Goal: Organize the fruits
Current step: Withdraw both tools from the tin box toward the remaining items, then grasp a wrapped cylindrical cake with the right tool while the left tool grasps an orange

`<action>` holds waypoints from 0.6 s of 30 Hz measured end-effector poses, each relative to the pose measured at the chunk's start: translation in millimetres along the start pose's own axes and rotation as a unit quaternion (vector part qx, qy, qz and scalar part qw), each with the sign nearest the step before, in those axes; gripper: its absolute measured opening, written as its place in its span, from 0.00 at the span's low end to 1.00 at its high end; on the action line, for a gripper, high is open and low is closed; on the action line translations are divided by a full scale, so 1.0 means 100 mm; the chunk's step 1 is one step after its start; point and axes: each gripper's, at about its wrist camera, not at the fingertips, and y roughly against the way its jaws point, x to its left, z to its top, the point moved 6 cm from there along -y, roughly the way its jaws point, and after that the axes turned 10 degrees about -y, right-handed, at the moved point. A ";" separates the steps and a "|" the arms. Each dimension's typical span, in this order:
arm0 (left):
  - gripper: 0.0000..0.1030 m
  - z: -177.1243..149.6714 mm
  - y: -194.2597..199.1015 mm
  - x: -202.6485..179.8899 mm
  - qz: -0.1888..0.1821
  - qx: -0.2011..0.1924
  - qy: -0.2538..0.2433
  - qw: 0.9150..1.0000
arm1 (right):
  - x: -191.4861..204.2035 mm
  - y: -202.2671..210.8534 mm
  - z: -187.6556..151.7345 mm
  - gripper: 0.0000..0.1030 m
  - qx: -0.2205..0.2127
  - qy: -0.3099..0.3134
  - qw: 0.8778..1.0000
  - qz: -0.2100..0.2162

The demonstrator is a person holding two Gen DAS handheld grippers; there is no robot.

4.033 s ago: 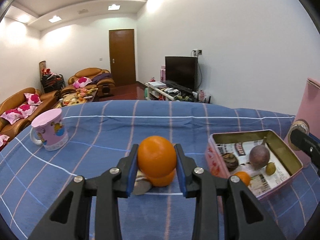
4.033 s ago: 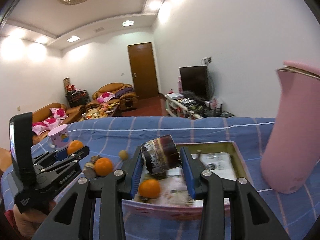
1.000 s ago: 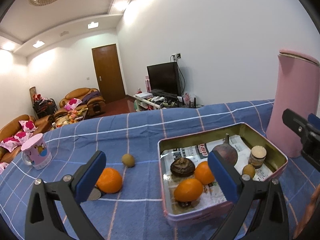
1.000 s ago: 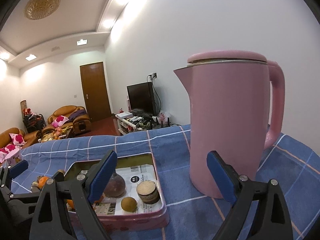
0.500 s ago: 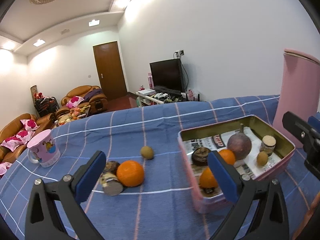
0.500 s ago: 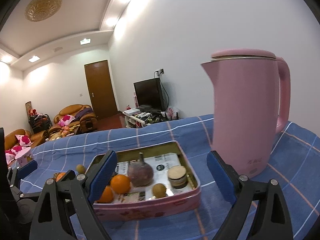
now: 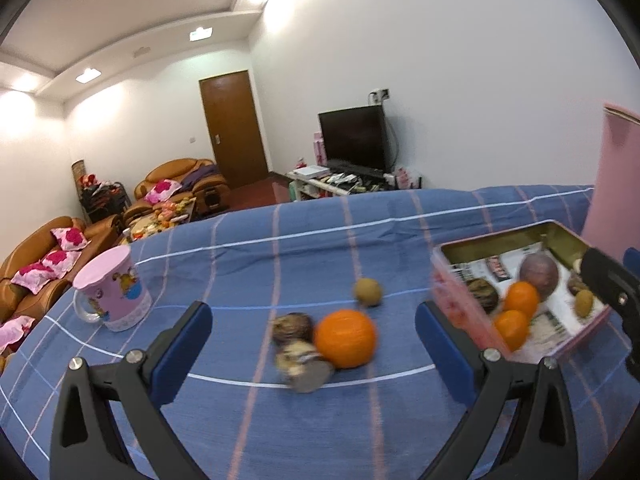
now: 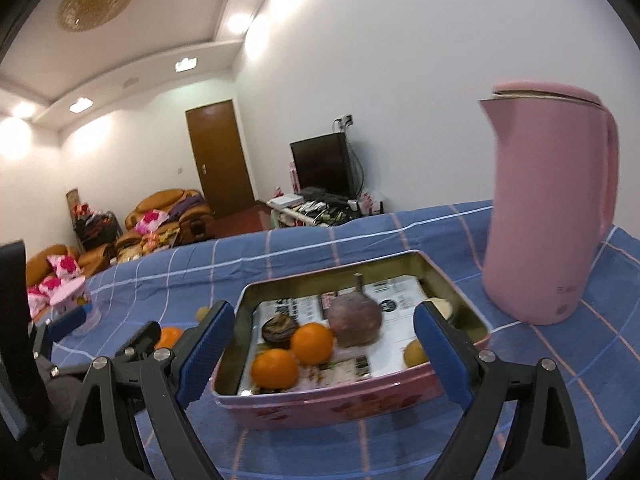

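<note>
Both grippers, left point(image 7: 313, 338) and right point(image 8: 324, 334), have jaws spread wide, holding nothing; a round orange fruit point(image 7: 345, 338) lies on the blue checked tabletop point(image 7: 280, 248) left of the pink rectangular metal tin point(image 8: 340, 402)

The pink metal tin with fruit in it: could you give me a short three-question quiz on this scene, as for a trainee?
1. True or false: the left gripper holds the large orange on the blue checked cloth.
2. How many oranges lie in the pink rectangular metal tin? A one, B two, C four.
3. Fill in: right of the tin stands a tall pink ___.

Key: 1 false, its jaws are open and empty; 2 B; 3 kettle.
</note>
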 end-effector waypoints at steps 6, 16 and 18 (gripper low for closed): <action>1.00 -0.14 -0.19 0.52 0.030 0.031 0.032 0.999 | 0.29 -0.06 -0.09 0.89 0.009 0.026 0.999 0.027; 1.00 -0.43 -0.53 1.27 0.108 0.112 0.099 0.983 | 0.87 -0.28 -0.32 0.87 0.057 0.078 0.991 0.090; 1.00 -0.44 -0.54 1.32 0.118 0.112 0.096 0.982 | 1.02 -0.40 -0.40 0.78 0.084 0.094 0.987 0.102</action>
